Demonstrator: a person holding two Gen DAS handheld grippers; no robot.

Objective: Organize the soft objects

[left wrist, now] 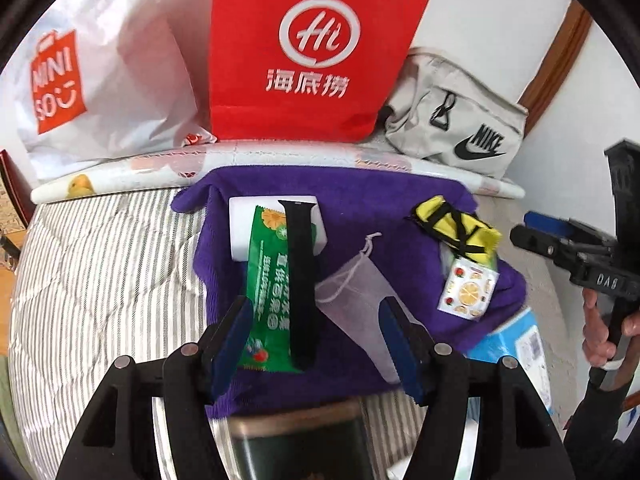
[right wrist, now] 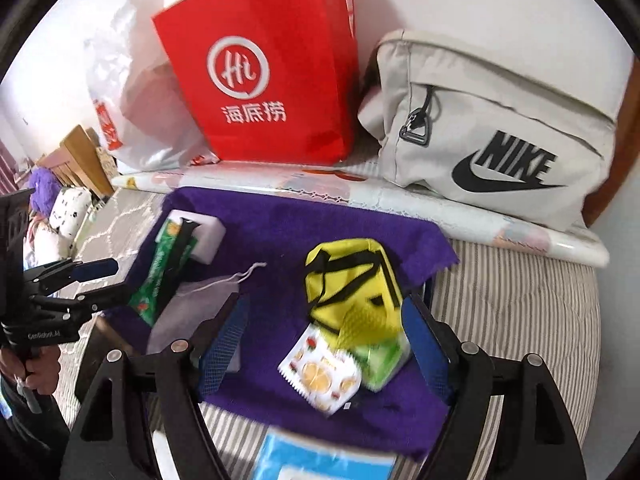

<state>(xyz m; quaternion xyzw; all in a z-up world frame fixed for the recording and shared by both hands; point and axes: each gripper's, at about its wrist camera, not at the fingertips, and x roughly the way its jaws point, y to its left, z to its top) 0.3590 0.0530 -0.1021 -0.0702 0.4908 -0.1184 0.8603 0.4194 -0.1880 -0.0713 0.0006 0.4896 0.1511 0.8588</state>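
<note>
both pairs of blue-padded fingers stand released, with nothing pinched between them. left gripper [left wrist: 316, 340] hangs over the near left part of the purple cloth [left wrist: 360, 200], its pads either side of a green snack packet [left wrist: 266, 276] and a black strap [left wrist: 302, 280] without touching them. these two lie lengthwise across a white block [left wrist: 240, 232] near the cloth's far left corner. just right of them a grey drawstring pouch [left wrist: 352, 284] lies flat in the middle of the cloth. right gripper [right wrist: 326, 344] hovers over the cloth's right side, its pads flanking a small yellow bag [right wrist: 352, 280] with black straps, a white fruit-print sachet [right wrist: 320, 376] at the bag's near end, and a pale green packet [right wrist: 384, 360] beneath them. the cloth rests on a striped quilt [left wrist: 100, 280]. along the far edge stand a red bag [left wrist: 312, 52], a white shopping bag [left wrist: 108, 64] and a beige pouch [right wrist: 492, 136]. a blue-and-white box [left wrist: 520, 340] sits at the cloth's near right corner.
</note>
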